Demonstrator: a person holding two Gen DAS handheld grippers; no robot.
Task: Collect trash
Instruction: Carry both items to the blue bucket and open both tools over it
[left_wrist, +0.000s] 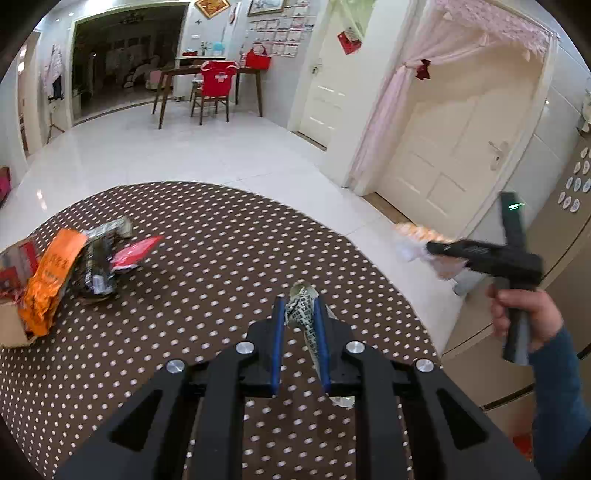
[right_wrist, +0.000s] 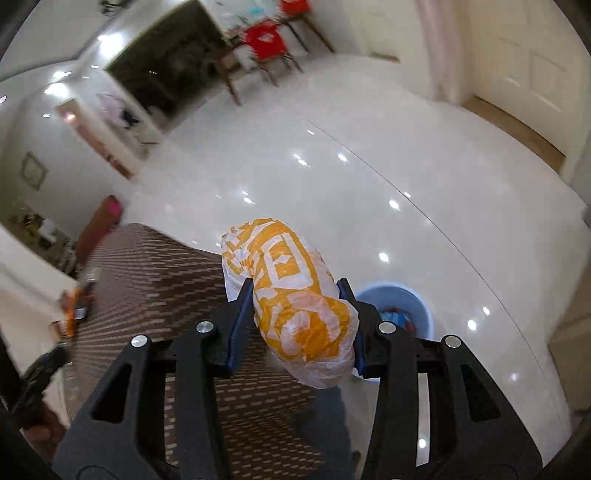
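My left gripper (left_wrist: 300, 304) is shut on a crumpled black-and-white printed wrapper (left_wrist: 304, 306) and holds it over the brown polka-dot table (left_wrist: 207, 266). My right gripper (right_wrist: 295, 291) is shut on a yellow-and-white plastic bag (right_wrist: 291, 295), held off the table's edge above the floor. That gripper (left_wrist: 430, 246) and its bag (left_wrist: 417, 236) also show blurred at the right of the left wrist view. A light-blue trash bin (right_wrist: 410, 306) with some trash inside stands on the floor just right of the right gripper.
More trash lies at the table's left: an orange packet (left_wrist: 51, 273), a red packet (left_wrist: 136, 251), dark wrappers (left_wrist: 98, 266) and a cardboard box (left_wrist: 11, 317). White tiled floor (right_wrist: 369, 177), a dining table with red chair (left_wrist: 216, 85), doors (left_wrist: 447, 147) and a cabinet (left_wrist: 554, 240) surround.
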